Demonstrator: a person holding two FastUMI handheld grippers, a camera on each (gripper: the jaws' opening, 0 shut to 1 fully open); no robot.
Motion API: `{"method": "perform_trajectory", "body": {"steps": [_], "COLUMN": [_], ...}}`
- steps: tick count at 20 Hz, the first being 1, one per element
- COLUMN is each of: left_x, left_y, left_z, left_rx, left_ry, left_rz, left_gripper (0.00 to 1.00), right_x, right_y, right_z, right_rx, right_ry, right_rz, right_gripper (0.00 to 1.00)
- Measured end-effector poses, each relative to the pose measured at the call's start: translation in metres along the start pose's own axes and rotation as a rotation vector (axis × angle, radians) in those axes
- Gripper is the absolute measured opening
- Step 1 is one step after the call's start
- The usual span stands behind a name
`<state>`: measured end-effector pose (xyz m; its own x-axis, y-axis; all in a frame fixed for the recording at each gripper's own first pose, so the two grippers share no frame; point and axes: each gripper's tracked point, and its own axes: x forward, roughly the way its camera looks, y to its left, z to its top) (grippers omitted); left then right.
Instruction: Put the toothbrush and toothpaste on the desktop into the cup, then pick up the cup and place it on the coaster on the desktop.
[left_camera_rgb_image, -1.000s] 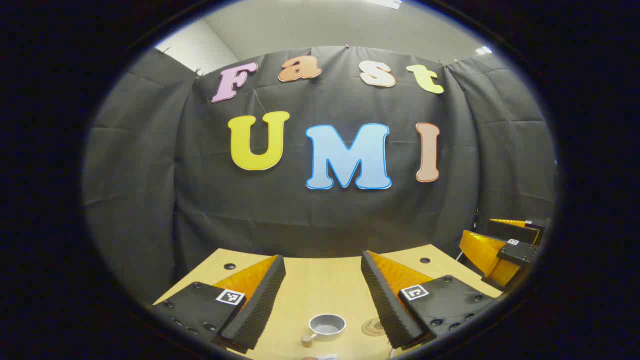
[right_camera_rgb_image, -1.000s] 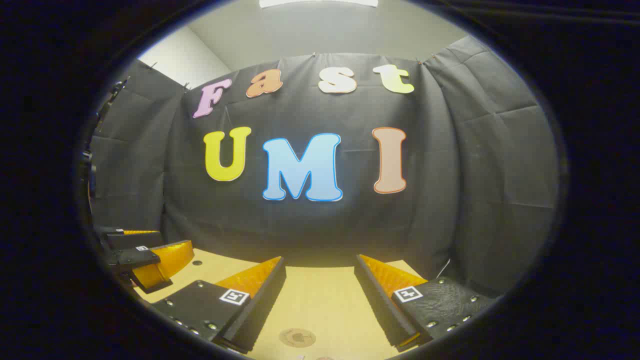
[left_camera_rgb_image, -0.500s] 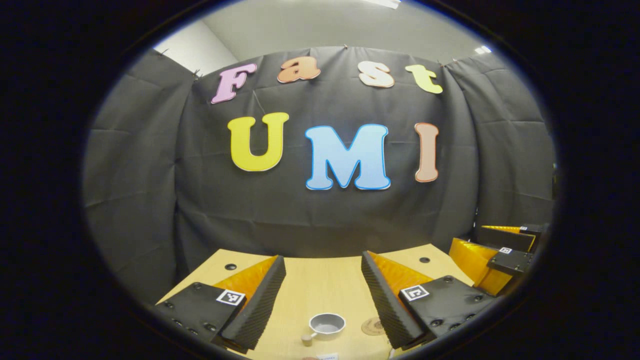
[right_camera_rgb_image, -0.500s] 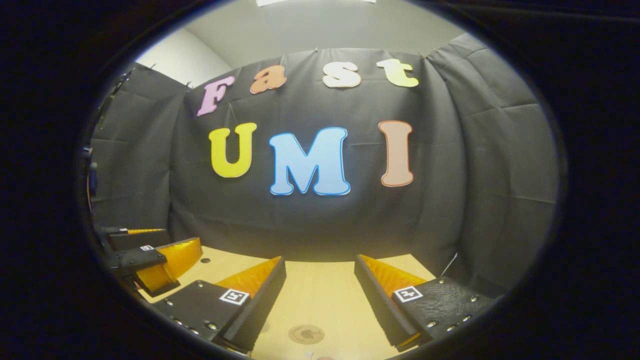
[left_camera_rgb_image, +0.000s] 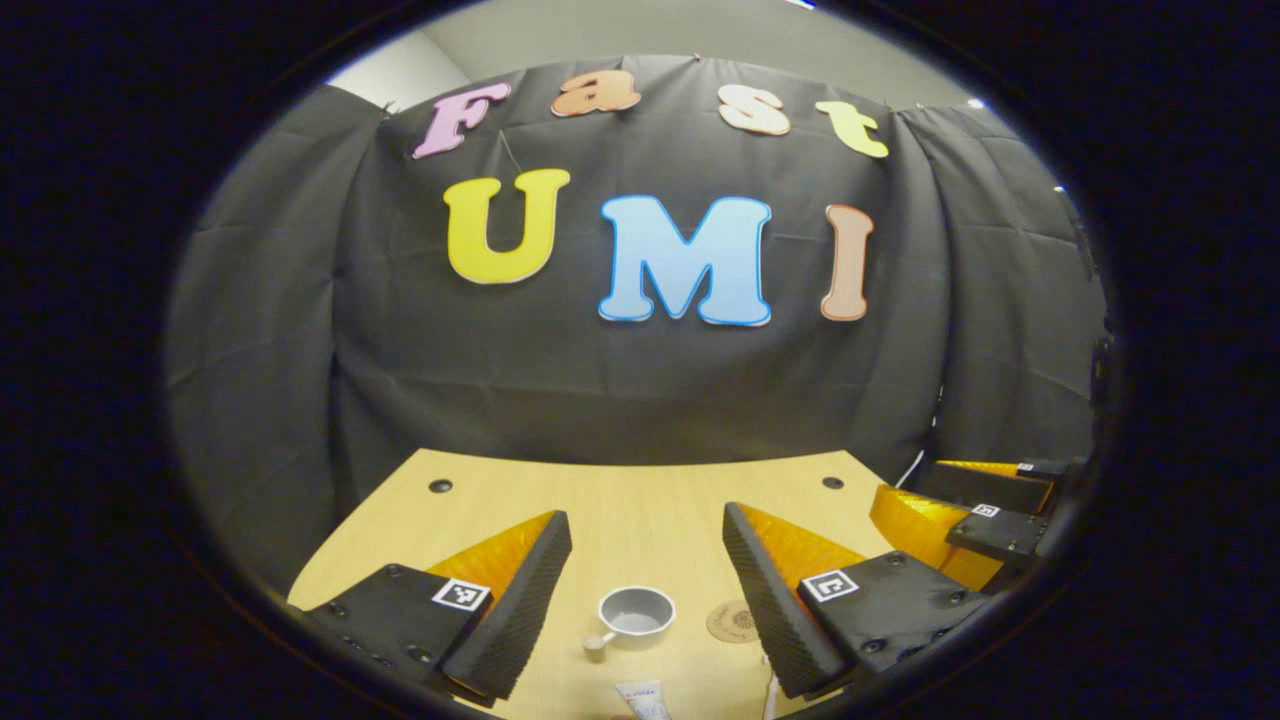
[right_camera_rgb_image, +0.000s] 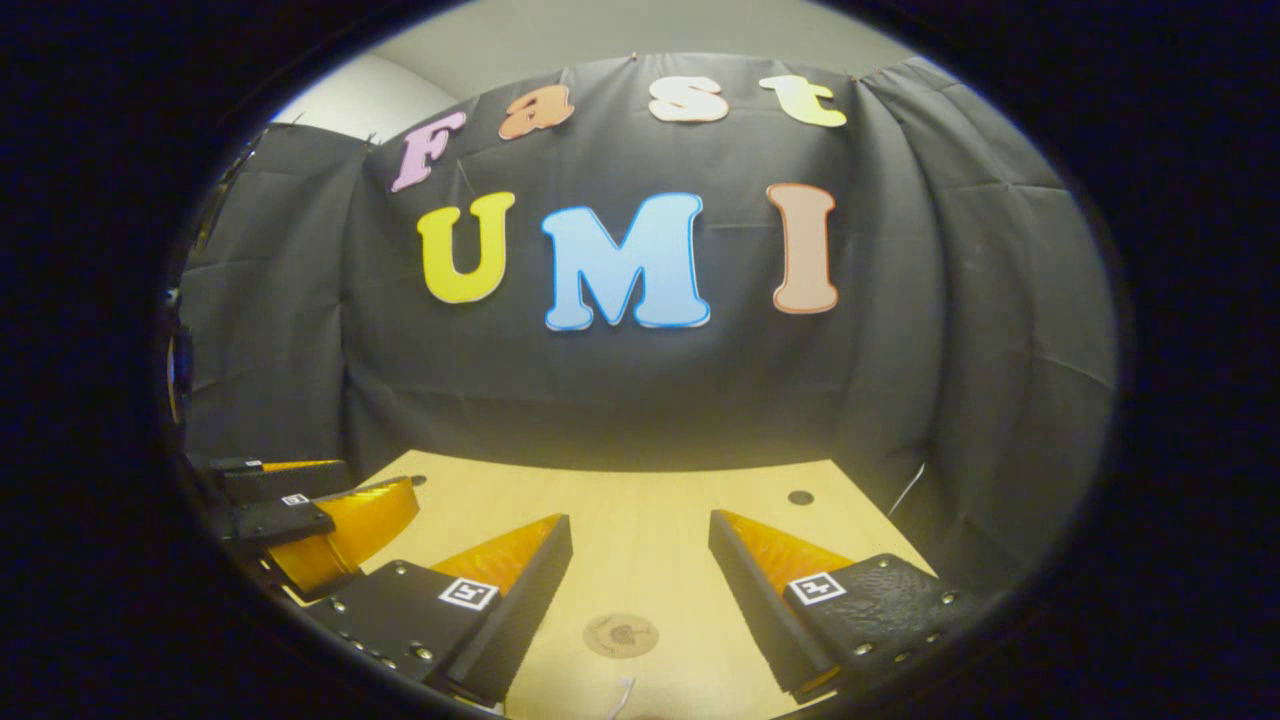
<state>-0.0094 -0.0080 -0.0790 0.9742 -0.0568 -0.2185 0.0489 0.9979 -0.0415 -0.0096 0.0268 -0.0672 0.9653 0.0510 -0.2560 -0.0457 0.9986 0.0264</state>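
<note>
I have both grippers up over the desk (left_camera_rgb_image: 640, 495), a pale wood top with small dark holes near its far corners, backed by the black cloth wall (left_camera_rgb_image: 640, 380) and, above it, a strip of grey ceiling.

From the left gripper view I get the cup (left_camera_rgb_image: 636, 612), grey, upright, empty as far as I can see, with a short handle ending in a tan knob that points toward me and to the left. It sits on the bare wood between my left gripper's (left_camera_rgb_image: 647, 535) fingers as the camera frames it, well below them and not touching. Just right of the cup, apart from it, lies the round coaster (left_camera_rgb_image: 733, 621), partly hidden by the right-hand finger. At the very bottom edge a white tube, the toothpaste (left_camera_rgb_image: 643, 698), pokes into frame, cut off. A thin white thing beside it may be the toothbrush; I cannot tell.

The right gripper view gives me the coaster (right_camera_rgb_image: 621, 635) whole, flat on the wood between the right gripper's (right_camera_rgb_image: 640, 530) fingers, with a thin white sliver (right_camera_rgb_image: 622, 695) at the bottom edge that I cannot identify.

Each view also catches the other gripper off to the side, over the desk's edge.

Both grippers are spread wide, holding nothing and touching nothing.
</note>
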Motion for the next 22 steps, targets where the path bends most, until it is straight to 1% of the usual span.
{"method": "perform_trajectory", "body": {"steps": [1,4,5,6,9,10,11,12,13,14,15,17,19,20,22], "left_x": [0.000,-0.001,-0.001,-0.001,-0.001,-0.002,-0.003,-0.003,-0.004,-0.006,-0.008,-0.007,-0.010,-0.012,-0.016], "left_y": [-0.001,0.004,0.007,0.007,0.006,0.006,0.005,0.003,0.002,0.000,-0.002,-0.003,-0.005,-0.005,-0.006], "left_z": [-0.015,-0.053,-0.066,-0.078,-0.116,-0.128,-0.137,-0.149,-0.159,-0.166,-0.175,-0.187,-0.214,-0.225,-0.244], "left_rx": [-0.012,-0.043,-0.048,-0.049,-0.050,-0.050,-0.048,-0.047,-0.049,-0.051,-0.050,-0.049,-0.044,-0.046,-0.048], "left_ry": [0.036,0.132,0.159,0.188,0.284,0.315,0.341,0.364,0.386,0.408,0.428,0.482,0.534,0.563,0.625], "left_rz": [-0.013,-0.012,-0.009,-0.007,-0.014,-0.019,-0.022,-0.023,-0.025,-0.029,-0.031,-0.040,-0.040,-0.039,-0.039], "left_gripper": [0.97,1.00,0.94,0.98,0.98,1.00,0.98,0.98,1.00,0.94,1.00,1.00,0.98,1.00,1.00], "right_x": [0.002,0.008,0.008,0.008,0.012,0.013,0.012,0.013,0.014,0.014,0.013,0.013,0.009,0.007,0.005], "right_y": [0.000,0.002,0.003,0.004,0.006,0.006,0.006,0.006,0.006,0.005,0.004,0.000,-0.001,-0.002,-0.003], "right_z": [-0.009,-0.038,-0.053,-0.064,-0.093,-0.102,-0.110,-0.117,-0.125,-0.131,-0.140,-0.162,-0.183,-0.192,-0.208], "right_rx": [0.003,0.014,0.023,0.034,0.055,0.060,0.064,0.067,0.071,0.073,0.077,0.083,0.085,0.083,0.086], "right_ry": [0.026,0.127,0.167,0.202,0.290,0.317,0.341,0.365,0.388,0.412,0.435,0.487,0.542,0.569,0.617], "right_rz": [0.001,0.004,0.007,0.011,0.012,0.011,0.008,0.007,0.005,0.004,0.004,0.005,-0.001,-0.010,-0.015], "right_gripper": [0.90,0.90,0.90,0.90,0.91,0.91,0.92,0.92,0.92,0.92,0.92,0.92,0.92,0.92,0.92]}}
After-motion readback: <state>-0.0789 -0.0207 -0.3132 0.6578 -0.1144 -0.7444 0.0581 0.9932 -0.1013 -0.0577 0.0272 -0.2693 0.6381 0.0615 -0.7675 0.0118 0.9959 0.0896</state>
